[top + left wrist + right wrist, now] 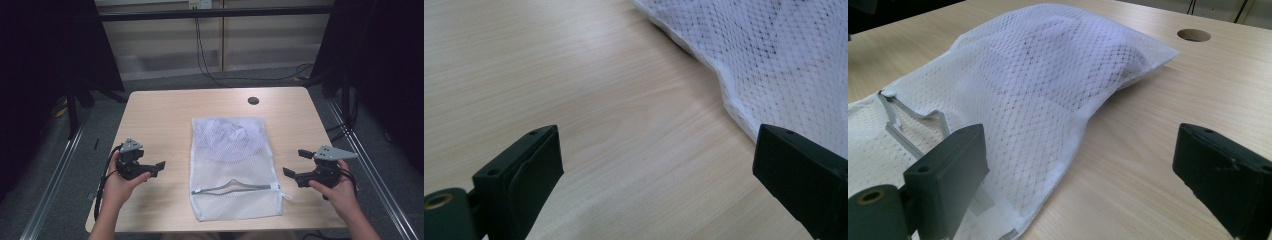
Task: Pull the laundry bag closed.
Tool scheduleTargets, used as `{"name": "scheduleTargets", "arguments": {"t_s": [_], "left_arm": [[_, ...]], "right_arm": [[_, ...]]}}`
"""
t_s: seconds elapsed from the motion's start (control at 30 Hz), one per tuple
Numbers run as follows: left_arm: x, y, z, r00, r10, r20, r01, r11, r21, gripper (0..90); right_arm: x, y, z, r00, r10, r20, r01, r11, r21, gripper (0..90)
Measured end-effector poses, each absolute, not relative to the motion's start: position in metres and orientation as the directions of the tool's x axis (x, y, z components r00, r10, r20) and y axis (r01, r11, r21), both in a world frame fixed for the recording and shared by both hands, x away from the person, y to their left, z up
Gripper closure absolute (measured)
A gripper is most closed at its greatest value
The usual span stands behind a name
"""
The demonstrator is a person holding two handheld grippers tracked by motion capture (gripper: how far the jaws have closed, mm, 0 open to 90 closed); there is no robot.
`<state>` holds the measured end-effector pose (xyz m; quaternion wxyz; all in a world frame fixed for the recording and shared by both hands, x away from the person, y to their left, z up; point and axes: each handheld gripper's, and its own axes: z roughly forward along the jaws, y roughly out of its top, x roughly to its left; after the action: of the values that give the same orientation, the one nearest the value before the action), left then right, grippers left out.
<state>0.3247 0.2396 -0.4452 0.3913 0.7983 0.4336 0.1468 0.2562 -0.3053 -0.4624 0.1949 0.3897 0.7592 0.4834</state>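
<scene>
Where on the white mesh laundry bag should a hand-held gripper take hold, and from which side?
Probably the flat near end of the mesh bag, below the part-open zipper. There the fabric lies thin and empty, while the far half bulges over its contents. The open right hand-held gripper could come in low from the bag's right edge and pinch the side seam.

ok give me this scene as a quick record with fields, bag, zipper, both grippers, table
bag: white mesh laundry bag lying flat mid-table, bulging at the far end with something inside
zipper: grey zipper near the bag's near end, partly open
left gripper: left gripper open, left of the bag, apart from it
right gripper: right gripper open, right of the bag, not touching
table: light wood table with a round hole at the far edge
</scene>
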Motion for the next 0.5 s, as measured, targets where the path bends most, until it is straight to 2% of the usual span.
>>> {"name": "scheduleTargets", "arguments": {"t_s": [0.33, 0.5], "left_arm": [[0.323, 0.235, -0.445, 0.595, 0.798, -0.094, 0.565, -0.332, 0.755, 5.5], [0.323, 0.233, -0.446, 0.601, 0.793, -0.095, 0.565, -0.337, 0.753, 5.5]], "right_arm": [[0.256, -0.292, -0.458, -0.646, 0.759, 0.088, 0.401, 0.239, 0.884, 7.9], [0.257, -0.271, -0.456, -0.68, 0.732, 0.054, 0.39, 0.298, 0.871, 8.0]]}}
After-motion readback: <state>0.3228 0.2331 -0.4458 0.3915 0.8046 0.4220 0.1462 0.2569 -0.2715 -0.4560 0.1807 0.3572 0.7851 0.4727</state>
